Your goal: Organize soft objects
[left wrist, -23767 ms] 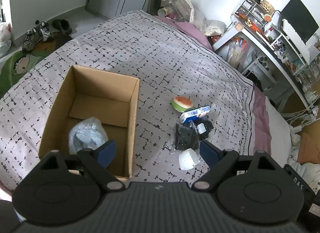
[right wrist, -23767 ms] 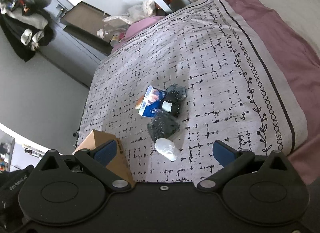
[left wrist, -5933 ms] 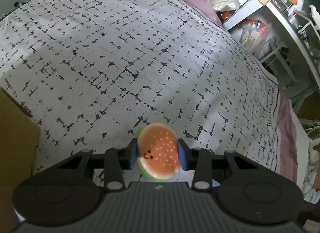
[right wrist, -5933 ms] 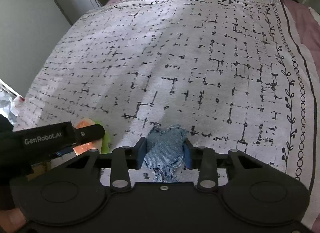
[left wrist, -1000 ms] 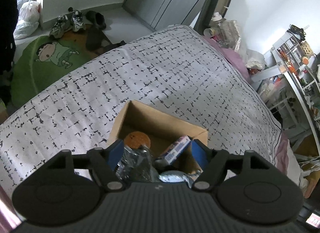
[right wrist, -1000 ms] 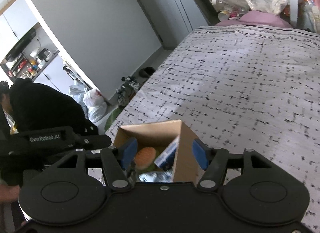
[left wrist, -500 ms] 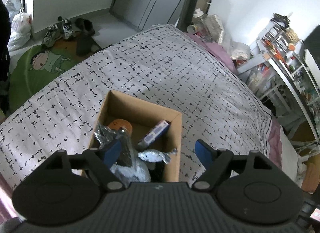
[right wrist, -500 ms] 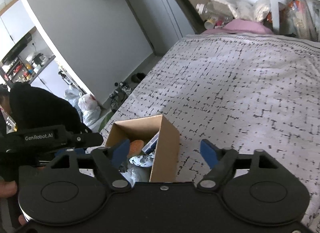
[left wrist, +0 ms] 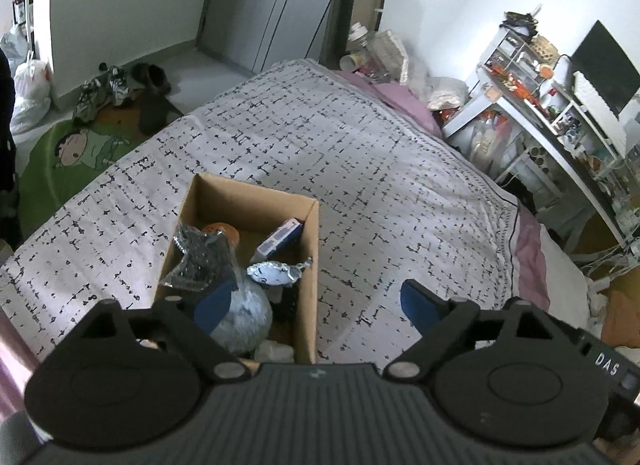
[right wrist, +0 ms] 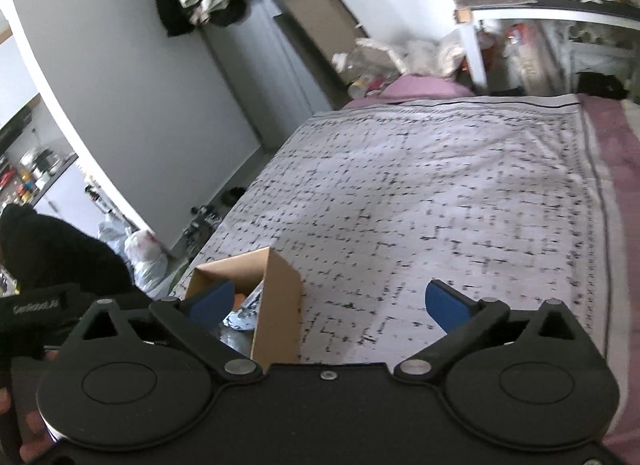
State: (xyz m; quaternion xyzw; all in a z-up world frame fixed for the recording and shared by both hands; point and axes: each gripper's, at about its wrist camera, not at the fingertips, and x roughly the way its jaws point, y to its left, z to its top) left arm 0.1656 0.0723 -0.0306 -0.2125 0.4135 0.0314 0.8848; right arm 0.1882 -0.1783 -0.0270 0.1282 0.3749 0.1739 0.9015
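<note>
An open cardboard box [left wrist: 312, 249] stands on the patterned bedspread [left wrist: 360, 153]. It holds several soft things: a burger toy [left wrist: 224, 230], a blue tissue pack [left wrist: 280, 239], a dark bagged bundle [left wrist: 200, 261], a pale bagged bundle [left wrist: 244, 313] and a silvery wrapped piece [left wrist: 272, 274]. My left gripper [left wrist: 316, 305] is open and empty above the box's near right corner. In the right wrist view the box [right wrist: 280, 305] is at lower left. My right gripper [right wrist: 328, 305] is open and empty above the box's right wall.
A cluttered white desk with shelves and a monitor [left wrist: 560, 105] stands right of the bed. Shoes [left wrist: 116, 85] and a green cartoon rug [left wrist: 68, 153] lie on the floor at left. Bags and bottles [left wrist: 380, 53] pile at the bed's far end. A person in black [right wrist: 52, 257] is at left.
Both grippers have drawn back and up from the box and their jaws have opened wider. The box looks smaller and lower in both views.
</note>
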